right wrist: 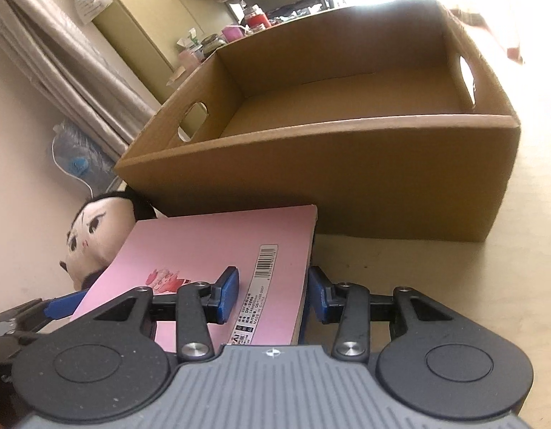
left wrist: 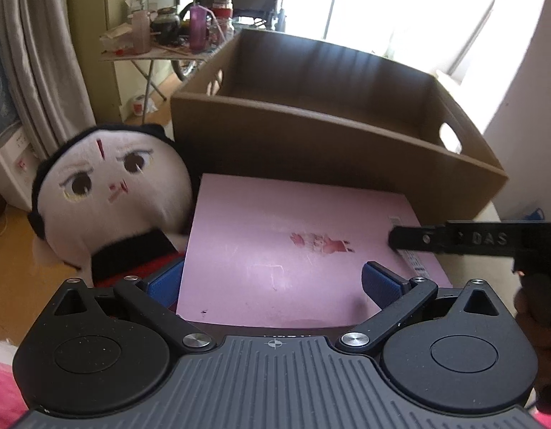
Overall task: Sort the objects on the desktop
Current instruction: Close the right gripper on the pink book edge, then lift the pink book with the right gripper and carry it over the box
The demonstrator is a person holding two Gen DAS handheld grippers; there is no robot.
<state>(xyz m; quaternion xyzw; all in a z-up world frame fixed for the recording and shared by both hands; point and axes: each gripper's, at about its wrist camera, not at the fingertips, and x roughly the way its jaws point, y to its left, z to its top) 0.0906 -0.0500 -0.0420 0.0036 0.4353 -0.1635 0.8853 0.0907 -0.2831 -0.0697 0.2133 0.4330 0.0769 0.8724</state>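
A flat pink box [left wrist: 275, 243] with a barcode label lies in front of an empty cardboard box [left wrist: 311, 139]. My right gripper [right wrist: 273, 293] is shut on the pink box's [right wrist: 211, 250] right edge, one blue pad on its top face and the other at its underside. From the right side of the left wrist view, one of its black fingers [left wrist: 411, 239] reaches over that edge. My left gripper [left wrist: 273, 282] stands open and wide at the box's near left part, with the right pad over the top face and the left pad behind the edge. A plush doll [left wrist: 111, 193] leans against the pink box's left side.
The cardboard box [right wrist: 347, 178] has hand holes in its end walls and sits on a pale tabletop [right wrist: 454, 286]. Behind it stands a folding table [left wrist: 161, 53] crowded with bottles and jars. Curtains [left wrist: 36, 53] hang at the left, above a wooden floor [left wrist: 11, 250].
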